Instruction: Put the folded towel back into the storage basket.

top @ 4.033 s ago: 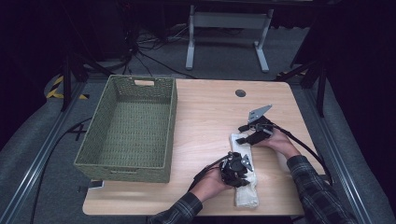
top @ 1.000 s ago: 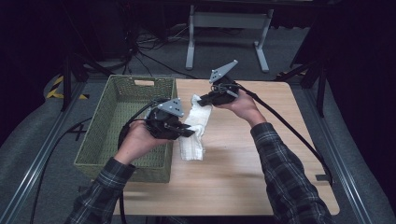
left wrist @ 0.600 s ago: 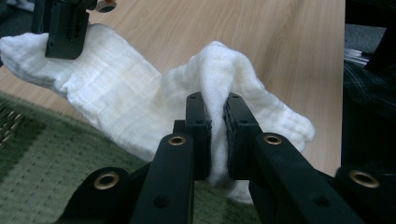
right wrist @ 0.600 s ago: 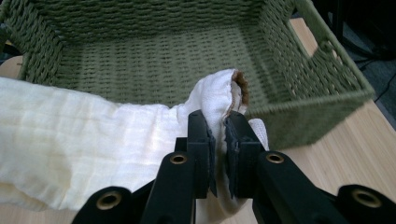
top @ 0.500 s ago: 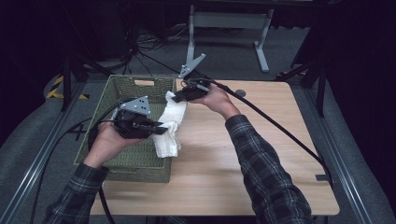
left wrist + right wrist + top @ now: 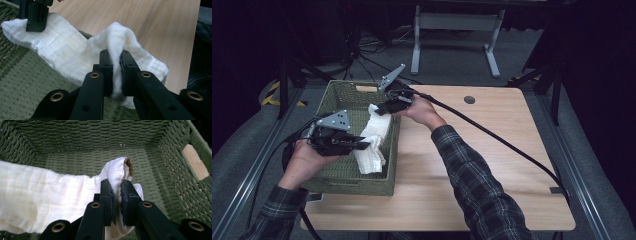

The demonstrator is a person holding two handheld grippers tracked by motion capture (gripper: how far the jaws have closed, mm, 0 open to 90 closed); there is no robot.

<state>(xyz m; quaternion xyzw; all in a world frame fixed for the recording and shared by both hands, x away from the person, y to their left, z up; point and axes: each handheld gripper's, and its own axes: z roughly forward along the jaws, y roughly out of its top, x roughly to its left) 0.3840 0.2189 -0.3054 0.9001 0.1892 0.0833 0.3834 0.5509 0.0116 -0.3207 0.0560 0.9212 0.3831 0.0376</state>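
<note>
Both grippers pinch white cloth (image 6: 371,142) over basket (image 6: 343,182)

So the white cloth (image 6: 371,142) is getting carried leftward across the desk (image 6: 492,165). Four seconds back it's lying flat near the front right edge of the desk, with both hands down on it. Now it's hanging up in the air over the right wall of the green basket (image 6: 343,179), one end already over the basket's inside. The left tongs (image 6: 362,145) are travelling from the desk's front middle to above the basket's near half, and the right tongs (image 6: 382,110) are moving from the right side to above the basket's far corner. Both arms are stretching out left.
</note>
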